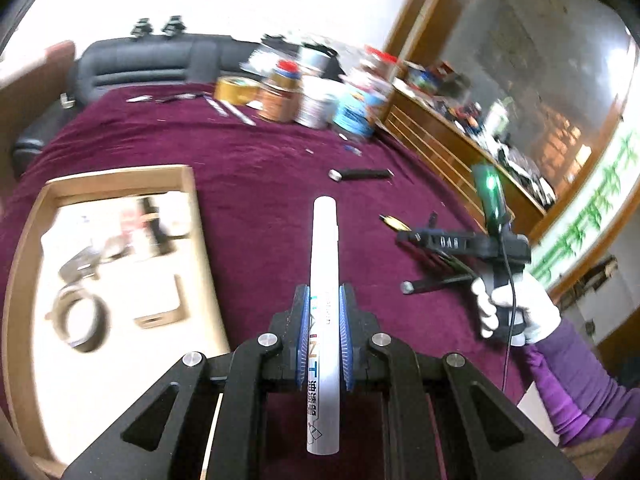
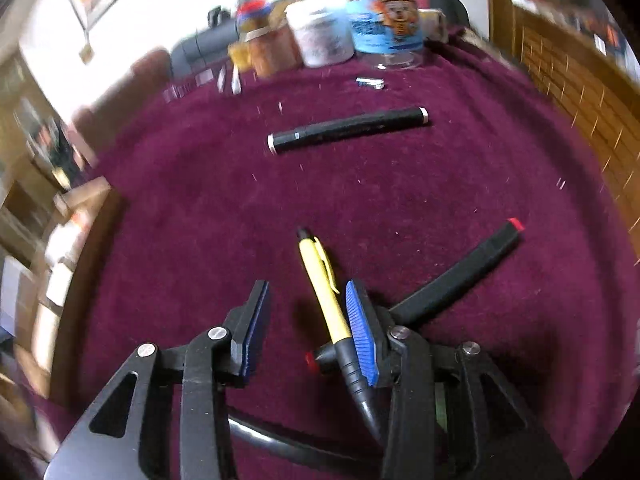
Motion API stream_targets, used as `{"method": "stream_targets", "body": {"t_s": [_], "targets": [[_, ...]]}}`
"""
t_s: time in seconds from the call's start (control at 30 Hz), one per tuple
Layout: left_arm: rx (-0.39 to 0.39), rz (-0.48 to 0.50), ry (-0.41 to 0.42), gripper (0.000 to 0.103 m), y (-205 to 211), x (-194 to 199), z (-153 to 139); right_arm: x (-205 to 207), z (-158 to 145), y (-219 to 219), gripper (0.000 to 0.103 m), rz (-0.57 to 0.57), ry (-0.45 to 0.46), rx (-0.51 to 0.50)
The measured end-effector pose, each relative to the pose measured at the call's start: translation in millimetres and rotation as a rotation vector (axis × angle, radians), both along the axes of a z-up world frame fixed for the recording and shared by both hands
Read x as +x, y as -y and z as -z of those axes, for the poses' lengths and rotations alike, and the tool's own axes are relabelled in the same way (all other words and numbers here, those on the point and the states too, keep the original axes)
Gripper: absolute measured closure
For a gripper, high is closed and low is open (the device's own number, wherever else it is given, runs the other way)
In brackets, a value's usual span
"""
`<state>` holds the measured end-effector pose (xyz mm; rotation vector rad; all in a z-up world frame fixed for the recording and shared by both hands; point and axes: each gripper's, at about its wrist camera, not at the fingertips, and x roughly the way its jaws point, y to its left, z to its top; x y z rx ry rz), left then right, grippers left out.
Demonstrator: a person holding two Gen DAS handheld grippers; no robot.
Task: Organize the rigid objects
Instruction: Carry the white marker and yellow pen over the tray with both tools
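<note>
My left gripper (image 1: 324, 300) is shut on a silver paint marker (image 1: 325, 264) and holds it above the purple cloth, just right of a shallow cardboard box (image 1: 192, 196). My right gripper (image 2: 306, 292) is open, low over the cloth. A yellow pen (image 2: 320, 276) lies between its fingers, against the right pad (image 2: 360, 332). A black marker with red ends (image 2: 460, 276) lies crossed under the pen. Another black marker (image 2: 348, 130) lies farther back. The right gripper also shows in the left wrist view (image 1: 404, 236), over the pens.
The box holds a tape ring (image 1: 82, 322) and small items. Jars, cans and a tape roll (image 1: 236, 90) crowd the far edge of the cloth (image 1: 260, 152); a blue-labelled jar (image 2: 384, 16) stands there. A small battery-like item (image 2: 370, 82) lies near them. A wooden cabinet (image 1: 460, 152) stands right.
</note>
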<state>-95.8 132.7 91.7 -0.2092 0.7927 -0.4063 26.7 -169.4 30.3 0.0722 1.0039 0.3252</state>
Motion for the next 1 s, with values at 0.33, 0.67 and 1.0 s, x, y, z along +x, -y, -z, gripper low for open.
{"method": "stream_targets", "body": {"t_s": [0.33,0.67,1.0], "targets": [[-0.063,-0.236,-0.037,0.092,-108.1,-15.0,20.5,-24.6,-14.3,10.5,0.096,0.051,-0.043,0.217],[0.088,-0.410,-0.205,0.092,-161.4,25.6,52.4,-55.4,-51.3,-75.3,0.095,-0.156,-0.104,0.492],[0.083,-0.460,-0.288,0.076,-182.2,62.4,75.3,-70.7,-34.5,-210.1,0.095,-0.378,-0.256,0.477]]}}
